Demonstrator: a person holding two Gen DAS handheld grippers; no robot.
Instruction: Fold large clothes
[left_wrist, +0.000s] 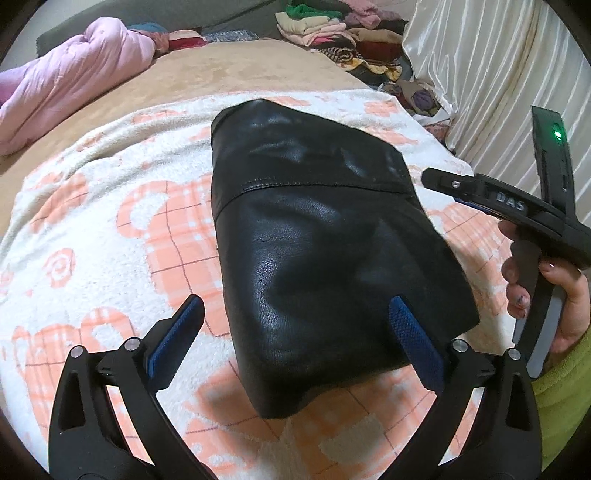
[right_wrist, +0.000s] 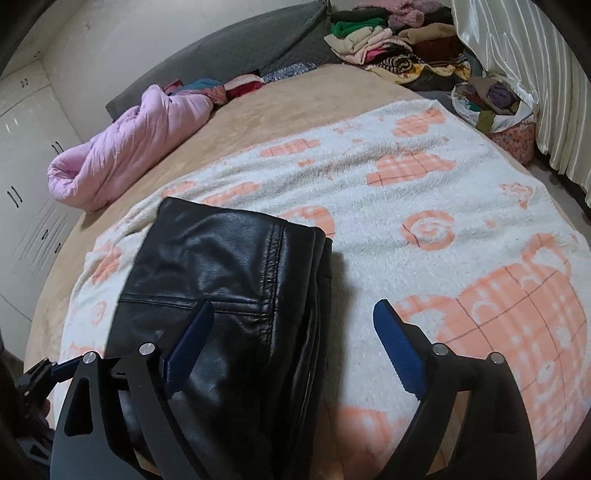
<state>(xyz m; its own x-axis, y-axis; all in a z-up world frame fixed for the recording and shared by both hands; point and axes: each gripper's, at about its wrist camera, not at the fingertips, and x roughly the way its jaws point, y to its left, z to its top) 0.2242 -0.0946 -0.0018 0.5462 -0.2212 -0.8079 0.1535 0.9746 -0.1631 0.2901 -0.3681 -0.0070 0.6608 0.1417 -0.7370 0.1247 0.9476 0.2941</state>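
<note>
Garment: black leather jacket, folded into a compact block, seams and stitched panel lines visible on its top face.
Location: the jacket lies on a white blanket with peach checked shapes, which is spread over a tan bed cover.
Long axis: in the left wrist view the block runs from the near edge of the bed away toward the far side, its far end narrower-looking and its near end rounded and bulging.
Layered edge: in the right wrist view the stacked folds face toward the open blanket on that side.
Left tongs: wide apart, above the near end of the jacket; one blue pad shows over the leather, the other over the blanket; nothing is gripped.
Right tongs: wide apart, nothing between the pads pressing; the layered edge of the jacket lies below the gap, one finger over the leather and the other over the blanket.
Right hand: seen from the left wrist view, holding its tool beside the jacket's edge, with a yellow-green sleeve.
Surroundings: a rolled pink quilt near the far side of the bed; a pile of folded clothes at the far corner; a pale curtain beside it.
</note>
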